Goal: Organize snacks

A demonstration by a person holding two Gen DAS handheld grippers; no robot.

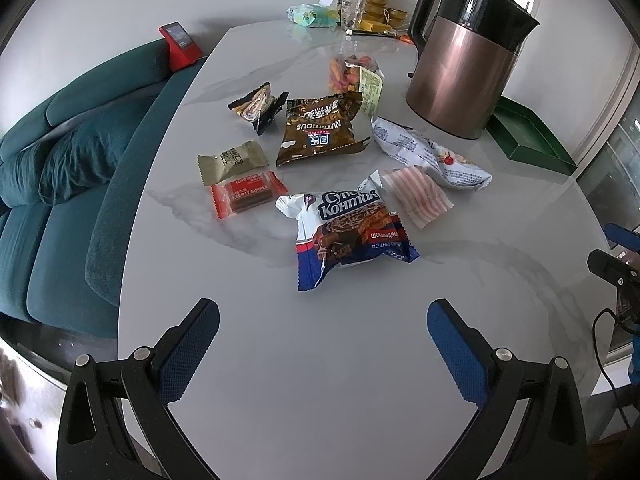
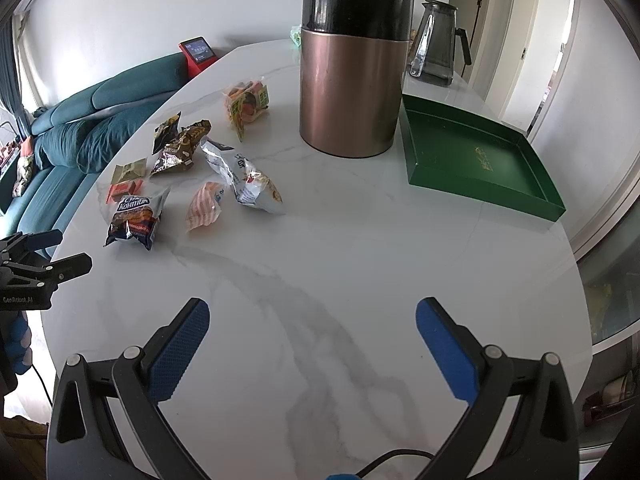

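Several snack packets lie loose on the white marble table (image 1: pixel 320 360). Nearest my left gripper (image 1: pixel 323 312) is a blue and white biscuit pack (image 1: pixel 348 228), also in the right wrist view (image 2: pixel 134 220). Behind it lie a red bar (image 1: pixel 248 194), an olive packet (image 1: pixel 232 160), a brown bag (image 1: pixel 320 128), a pink striped packet (image 1: pixel 418 194) and a white crumpled bag (image 1: pixel 432 152). A green tray (image 2: pixel 476 156) sits empty at the right. Both grippers are open and empty. My right gripper (image 2: pixel 312 316) hovers over bare table.
A copper and black kettle (image 2: pixel 352 80) stands between the snacks and the tray. A glass jug (image 2: pixel 436 48) is behind the tray. A teal sofa (image 1: pixel 60 160) runs along the table's left edge. Gold tins (image 1: pixel 378 8) and clutter sit at the far end.
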